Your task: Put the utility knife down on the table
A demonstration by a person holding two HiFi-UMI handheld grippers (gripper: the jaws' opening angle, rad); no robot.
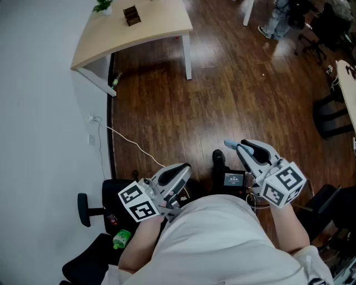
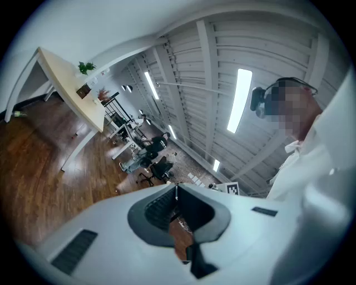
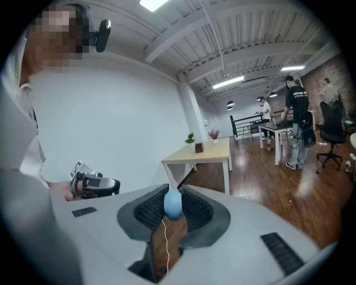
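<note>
My right gripper [image 1: 232, 146] is held close in front of the person's body, shut on a small light-blue object, the utility knife [image 1: 230, 144]. Only its rounded blue end [image 3: 172, 204] shows between the ribbed pads. My left gripper [image 1: 185, 168] is lower left of it, jaws together with nothing between them [image 2: 176, 188]. The light wooden table [image 1: 150, 28] stands far ahead across the brown floor, and also shows in the gripper views [image 3: 214, 153] [image 2: 69, 89]. Both grippers are well away from it.
A small plant [image 1: 102, 6] and a brown box [image 1: 132, 15] sit on the table. A white cable [image 1: 130, 143] trails from the wall. A black chair [image 1: 92, 211] and a green bottle [image 1: 120, 239] are at lower left. Office chairs [image 1: 332, 117] and people [image 3: 293, 119] are at right.
</note>
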